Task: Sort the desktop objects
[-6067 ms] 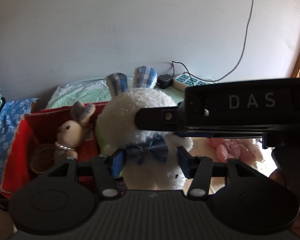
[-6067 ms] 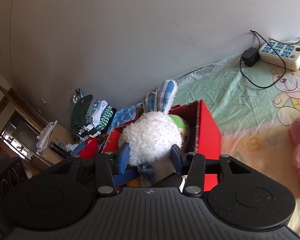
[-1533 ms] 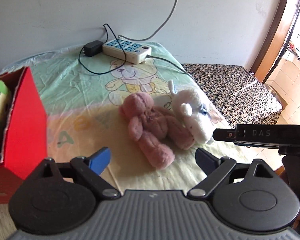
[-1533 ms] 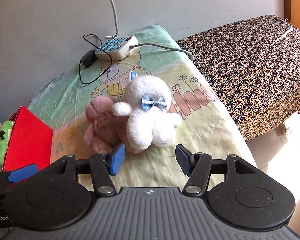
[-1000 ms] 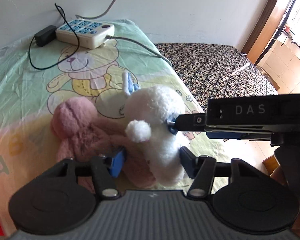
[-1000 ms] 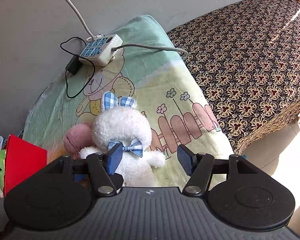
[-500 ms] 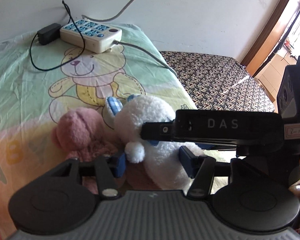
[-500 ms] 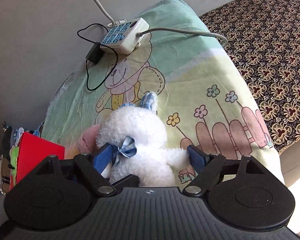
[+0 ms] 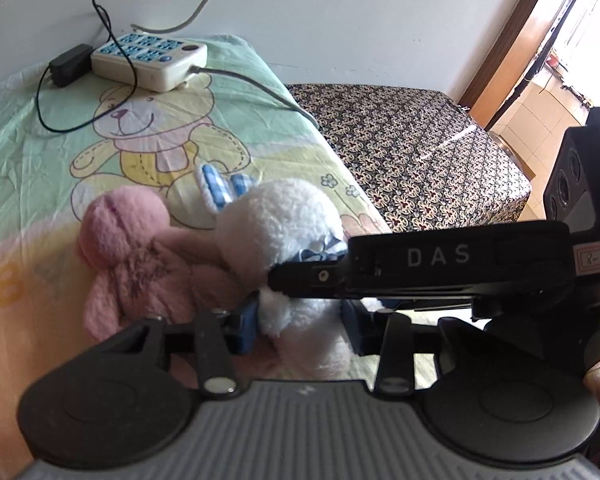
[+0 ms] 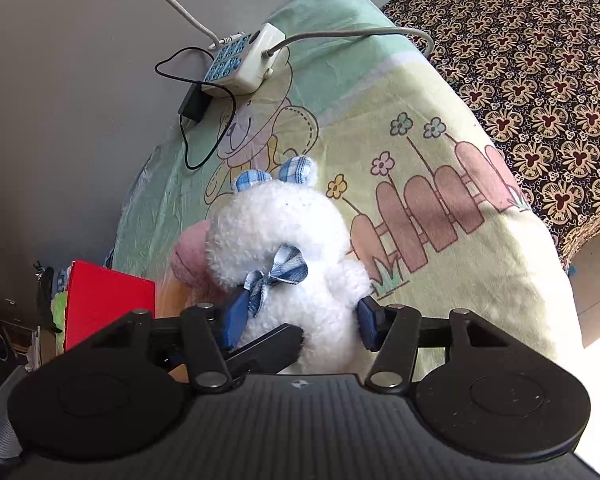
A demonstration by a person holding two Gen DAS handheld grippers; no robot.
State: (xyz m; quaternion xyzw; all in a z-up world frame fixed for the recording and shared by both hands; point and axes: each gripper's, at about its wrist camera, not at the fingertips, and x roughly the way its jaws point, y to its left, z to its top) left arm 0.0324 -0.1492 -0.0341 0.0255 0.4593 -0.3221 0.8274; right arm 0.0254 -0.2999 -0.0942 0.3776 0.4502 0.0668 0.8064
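1. Cartoon-printed sheeting covers the bench (image 10: 440, 128), and on it both sets of fingers have closed in on one toy. Half a second ago the right gripper's (image 10: 300, 320) fingers stood wide on either side of the white plush rabbit (image 10: 284, 232); now the blue pads press into its fleece just below the bow, so it is clamped at the body.

2. In the left wrist view the left gripper (image 9: 300, 320) brackets the rabbit's lower body; its fingers have narrowed since a second and a half ago and now touch the fleece on both sides. The right gripper's black bar crosses in front of the rabbit there.

3. Just beside the left gripper's left finger lies the pink plush toy (image 9: 140, 256), pressed against the rabbit and not held.

4. Further left of the right gripper's fingers, past the pink toy, stands the red box (image 10: 108, 300), green plush showing at its open side.

5. Well beyond the fingertips, by the wall, sit a power strip (image 9: 148, 60) and a black adapter (image 9: 68, 66) with its looping cord.

6. Judged from this, the grasp is made; lifting the rabbit across to the red box appears to be next, with the pink toy left to sort.
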